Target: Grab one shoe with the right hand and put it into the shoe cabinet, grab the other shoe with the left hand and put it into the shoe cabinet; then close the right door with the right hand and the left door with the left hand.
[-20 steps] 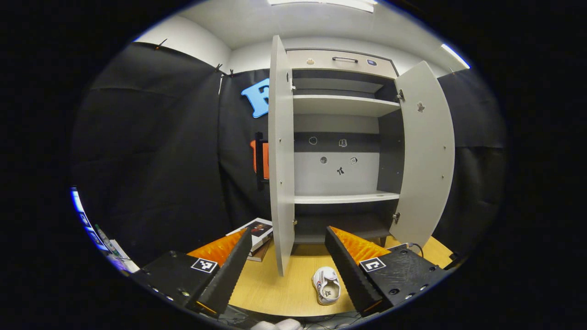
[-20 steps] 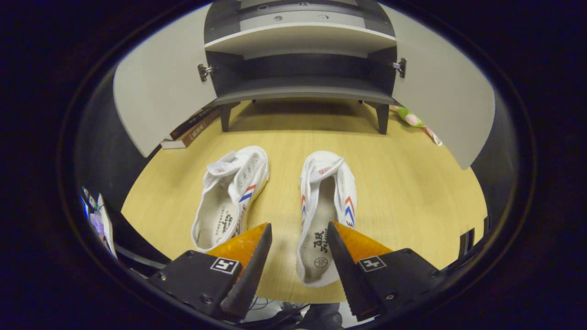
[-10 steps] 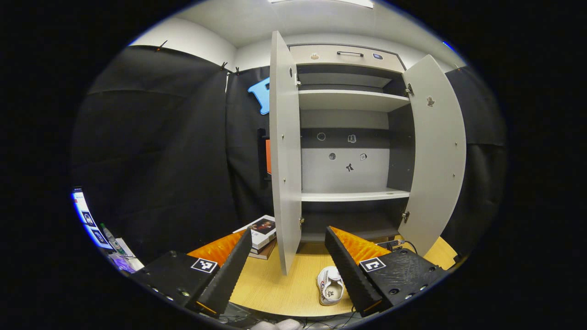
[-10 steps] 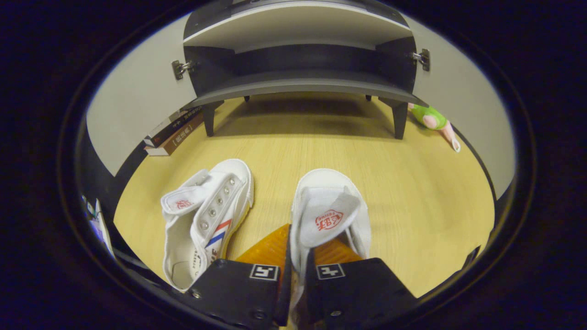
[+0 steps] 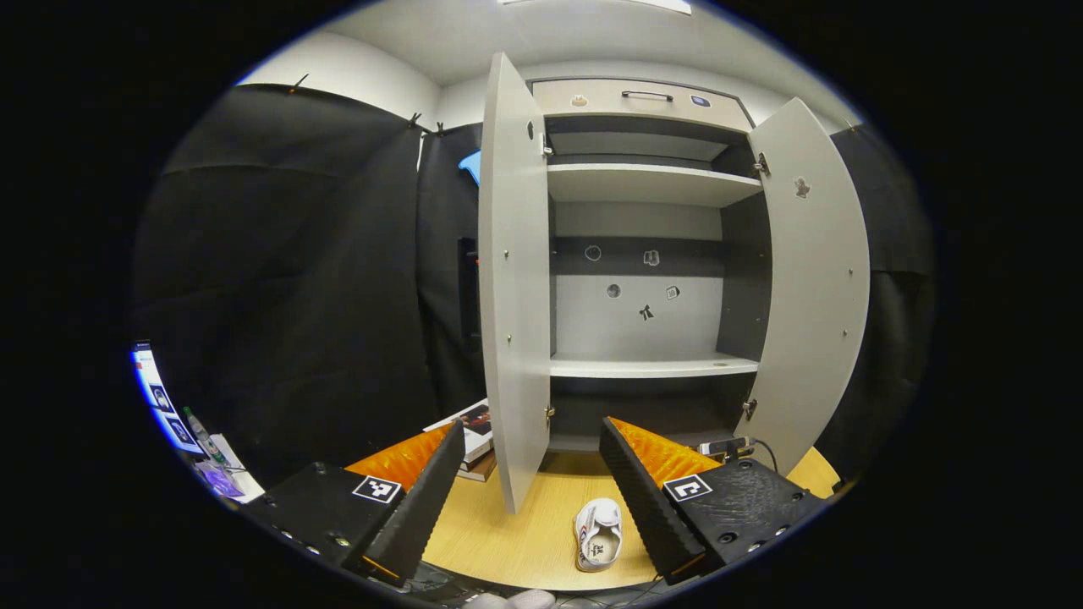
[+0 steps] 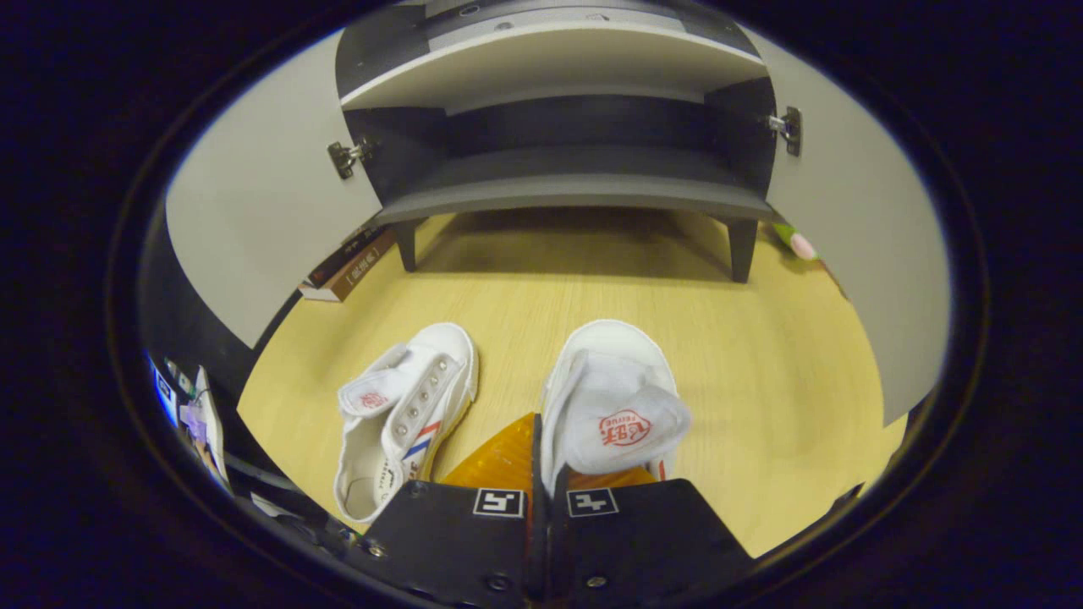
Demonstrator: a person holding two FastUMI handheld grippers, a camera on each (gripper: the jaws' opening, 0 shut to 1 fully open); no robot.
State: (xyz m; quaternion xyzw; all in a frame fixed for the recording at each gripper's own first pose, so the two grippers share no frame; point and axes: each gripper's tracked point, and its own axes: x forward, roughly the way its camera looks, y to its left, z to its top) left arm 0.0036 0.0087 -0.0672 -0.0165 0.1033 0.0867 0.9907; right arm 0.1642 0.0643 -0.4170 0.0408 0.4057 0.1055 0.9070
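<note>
Wooden counter (image 6: 744, 355) fronts the open shoe cabinet (image 5: 643, 279). Since a second ago the right gripper (image 6: 541, 499) has closed on the right shoe (image 6: 613, 397), apparently lifting it; next comes placement. Left gripper (image 5: 533, 482) hangs open; the other shoe (image 6: 406, 414) lies left.

Both cabinet (image 6: 558, 182) doors hang wide open, so the bottom shelf at top center of the right gripper view is open straight ahead. Bare tabletop (image 6: 761, 372) fills the middle. One shoe (image 6: 406, 414) lies lower left, books (image 6: 351, 266) sit left by the cabinet leg.
</note>
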